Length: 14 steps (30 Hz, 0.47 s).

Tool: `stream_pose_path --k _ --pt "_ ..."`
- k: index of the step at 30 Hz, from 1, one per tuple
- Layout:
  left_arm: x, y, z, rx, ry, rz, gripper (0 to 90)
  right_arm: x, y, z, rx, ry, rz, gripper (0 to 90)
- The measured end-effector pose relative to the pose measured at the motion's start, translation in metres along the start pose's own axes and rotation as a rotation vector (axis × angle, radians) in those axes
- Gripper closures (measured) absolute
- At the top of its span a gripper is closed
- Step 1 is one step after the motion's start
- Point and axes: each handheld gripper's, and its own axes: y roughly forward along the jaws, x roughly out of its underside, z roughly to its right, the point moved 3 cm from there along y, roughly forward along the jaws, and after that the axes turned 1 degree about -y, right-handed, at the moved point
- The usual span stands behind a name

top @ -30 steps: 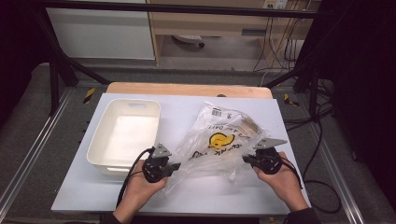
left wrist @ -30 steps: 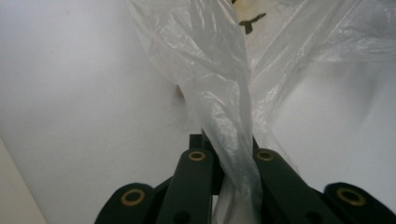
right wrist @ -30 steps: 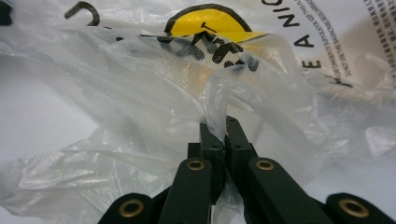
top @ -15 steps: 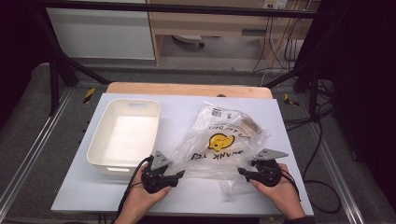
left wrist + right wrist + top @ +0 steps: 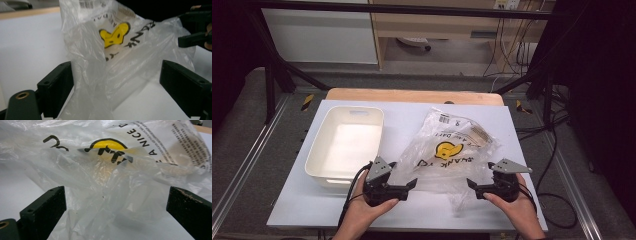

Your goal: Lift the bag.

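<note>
Lying crumpled at the frame's centre, the plastic bag point(image 5: 452, 155) rests on the worktop point(image 5: 412, 115); left tool point(image 5: 410, 186) and right tool point(image 5: 472, 184) have just opened, releasing it. The tub point(image 5: 323, 170) looks unfilled.

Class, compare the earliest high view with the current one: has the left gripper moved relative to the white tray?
Yes. The left gripper has drawn back toward the table's near edge, away from the white tray, and its jaws have just opened off the plastic bag.

The left gripper point(image 5: 117, 87) has just been opening its jaws. Crumpled clear plastic bag point(image 5: 120, 57) lies loose between them, nearer the left jaw.
</note>
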Motion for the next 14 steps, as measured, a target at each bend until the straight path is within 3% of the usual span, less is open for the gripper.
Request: stream_pose_path --k 8,14 --pt "-0.017 -0.03 -0.018 -0.052 -0.019 0.094 11.9 0.008 -0.004 0.011 0.022 0.045 -0.001 4.5" --pt "-0.012 -0.058 -0.052 -0.15 -0.011 0.115 9.8 0.009 -0.01 0.014 0.02 0.074 0.048 3.4"
